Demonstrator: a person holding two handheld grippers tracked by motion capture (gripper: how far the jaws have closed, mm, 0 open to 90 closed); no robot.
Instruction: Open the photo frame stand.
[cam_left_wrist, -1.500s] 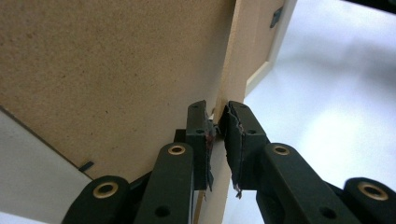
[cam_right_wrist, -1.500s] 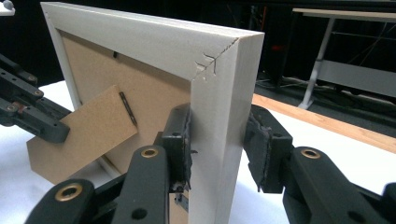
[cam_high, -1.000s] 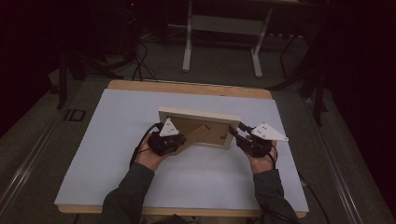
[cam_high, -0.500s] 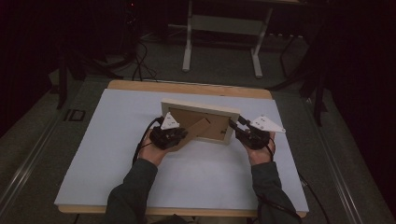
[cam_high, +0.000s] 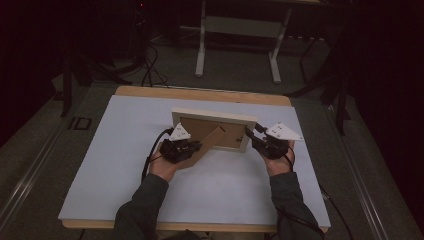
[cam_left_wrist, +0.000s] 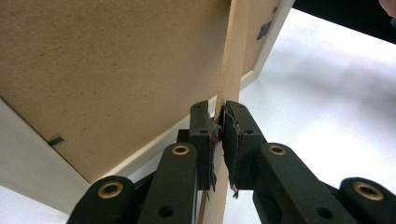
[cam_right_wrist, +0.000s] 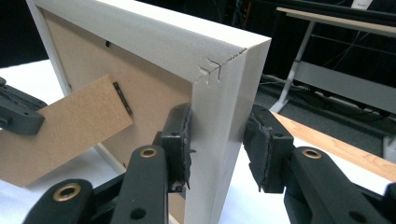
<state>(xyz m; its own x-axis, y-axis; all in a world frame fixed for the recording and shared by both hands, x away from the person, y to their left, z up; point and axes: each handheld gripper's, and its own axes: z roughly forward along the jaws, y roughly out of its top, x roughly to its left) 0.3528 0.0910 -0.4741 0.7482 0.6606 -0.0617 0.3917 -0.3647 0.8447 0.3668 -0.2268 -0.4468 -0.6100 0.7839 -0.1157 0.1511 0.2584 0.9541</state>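
A pale wooden picture frame (cam_high: 212, 118) stands tilted on the white table top (cam_high: 125, 150), its brown backing (cam_left_wrist: 107, 70) turned towards the person. A brown stand leg (cam_high: 212, 141) swings out from the backing to the lower left. My left gripper (cam_high: 194, 147) is shut on the thin edge of this leg (cam_left_wrist: 236, 56), jaws (cam_left_wrist: 219, 126) pinching it from both sides. My right gripper (cam_high: 251, 133) is shut on the frame's right side rail (cam_right_wrist: 219, 93), just below a cracked corner joint. In the right gripper view the leg (cam_right_wrist: 70, 126) and the left gripper (cam_right_wrist: 18, 114) show at the left.
The table's wooden far edge (cam_high: 200, 94) borders the white surface. Beyond it on the dark floor stand a metal desk frame (cam_high: 237, 30) and several cables (cam_high: 150, 65). Each gripper trails a black cable (cam_high: 150, 150) towards the person.
The frame has been raised from lying nearly flat to standing steeper. The stand leg has swung out from the backing with my left gripper. Both hands moved slightly away from the person.
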